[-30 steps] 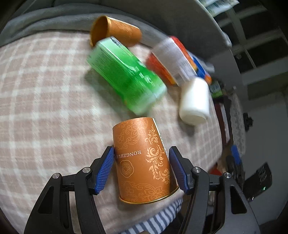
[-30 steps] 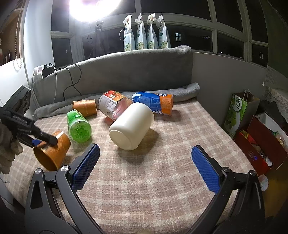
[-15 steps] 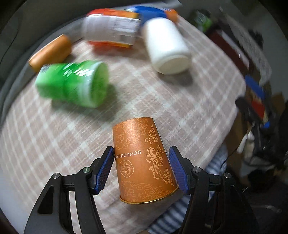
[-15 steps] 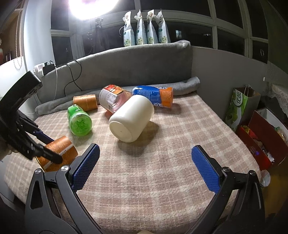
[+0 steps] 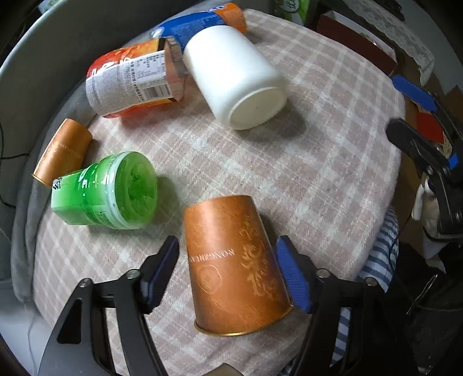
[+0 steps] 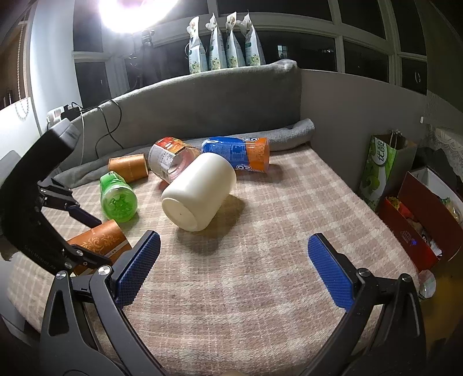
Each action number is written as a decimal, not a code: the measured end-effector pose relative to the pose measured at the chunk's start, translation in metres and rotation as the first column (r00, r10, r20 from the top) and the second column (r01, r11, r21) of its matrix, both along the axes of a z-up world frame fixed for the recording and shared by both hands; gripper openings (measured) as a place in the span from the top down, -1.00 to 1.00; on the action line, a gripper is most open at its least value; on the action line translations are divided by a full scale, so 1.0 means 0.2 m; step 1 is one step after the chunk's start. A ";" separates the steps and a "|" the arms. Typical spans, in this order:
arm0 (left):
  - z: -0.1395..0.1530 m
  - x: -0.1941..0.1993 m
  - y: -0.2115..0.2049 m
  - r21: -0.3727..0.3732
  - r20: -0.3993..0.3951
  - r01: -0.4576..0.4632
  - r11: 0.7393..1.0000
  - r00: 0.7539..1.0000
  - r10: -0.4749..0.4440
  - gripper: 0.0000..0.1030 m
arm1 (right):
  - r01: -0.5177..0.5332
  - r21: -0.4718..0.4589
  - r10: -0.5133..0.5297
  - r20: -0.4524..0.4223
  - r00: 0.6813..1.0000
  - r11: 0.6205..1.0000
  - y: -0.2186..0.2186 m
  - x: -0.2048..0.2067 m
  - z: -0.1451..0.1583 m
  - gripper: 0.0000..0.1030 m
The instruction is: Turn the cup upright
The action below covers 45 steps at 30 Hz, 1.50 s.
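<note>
the left gripper (image 5: pixel 228 266) fills the bottom of the left wrist view. between its two blue pads (image 5: pixel 292 274) sits the orange cup (image 5: pixel 234 266). the pad on the right of the frame touches the cup's side. the pad on the left of the frame shows a thin gap, so the fingers look a little apart around the cup and not tight on it. the cup's wide gold rim points toward the bottom of the frame and its closed base points up toward the middle. it lies over the checked cloth (image 5: pixel 318 173); i cannot tell if it touches the cloth.

in the right wrist view the same cup (image 6: pixel 98 243) is at the lower left, tipped on its side, partly hidden behind the black left gripper (image 6: pixel 81 231).

the right gripper (image 6: pixel 234 272) is at the bottom of that view. its blue pads are wide apart with nothing between them, just the cloth (image 6: pixel 260 231) under them.

other things lie on their sides on the cloth. a green jar (image 5: pixel 110 191) is in the middle left of the left wrist view, just beside the cup. a second orange cup (image 5: pixel 62 151) is at the left edge, touching the green jar. a white jar (image 5: pixel 234 75) is near the top middle. an orange jar with a white label (image 5: pixel 130 81) lies at the upper left, touching the white jar. a blue and orange bottle (image 5: pixel 208 20) is at the top, behind them. a grey cushion (image 6: pixel 202 98) stands across the back in the right wrist view.
</note>
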<state>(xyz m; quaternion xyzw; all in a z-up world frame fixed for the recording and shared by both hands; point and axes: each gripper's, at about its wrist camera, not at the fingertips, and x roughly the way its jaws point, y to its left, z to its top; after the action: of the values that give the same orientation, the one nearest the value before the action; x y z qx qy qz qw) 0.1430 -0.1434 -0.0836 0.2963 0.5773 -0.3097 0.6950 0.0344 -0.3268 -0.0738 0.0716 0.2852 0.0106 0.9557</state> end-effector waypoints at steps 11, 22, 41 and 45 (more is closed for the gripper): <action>0.18 0.07 0.09 -0.090 0.016 -0.106 0.990 0.994 0.108 -0.41 | -0.298 -0.122 0.305 0.048 0.951 0.947 0.09 0.09 0.11 -1.00; 0.24 -0.21 0.59 -0.340 -0.081 -0.480 0.809 0.872 0.484 -0.41 | -0.798 -0.414 0.807 -0.213 0.552 0.437 0.51 0.22 0.11 -1.00; -0.07 -0.74 0.96 -0.389 -0.322 -0.777 0.495 0.618 0.717 -0.41 | -0.838 -0.529 0.832 -0.520 0.192 -0.137 0.89 0.18 -0.06 -0.89; -0.08 -0.76 0.99 -0.393 -0.337 -0.793 0.465 0.595 0.729 -0.41 | -0.821 -0.532 0.818 -0.555 0.153 -0.208 0.95 0.18 -0.07 -0.86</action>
<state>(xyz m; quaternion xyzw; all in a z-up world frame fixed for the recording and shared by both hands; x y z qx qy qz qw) -0.0085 0.0550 -0.0998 -0.2052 0.5860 -0.1238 0.7740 0.0712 -0.1376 -0.0879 -0.5462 0.2322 0.5076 0.6245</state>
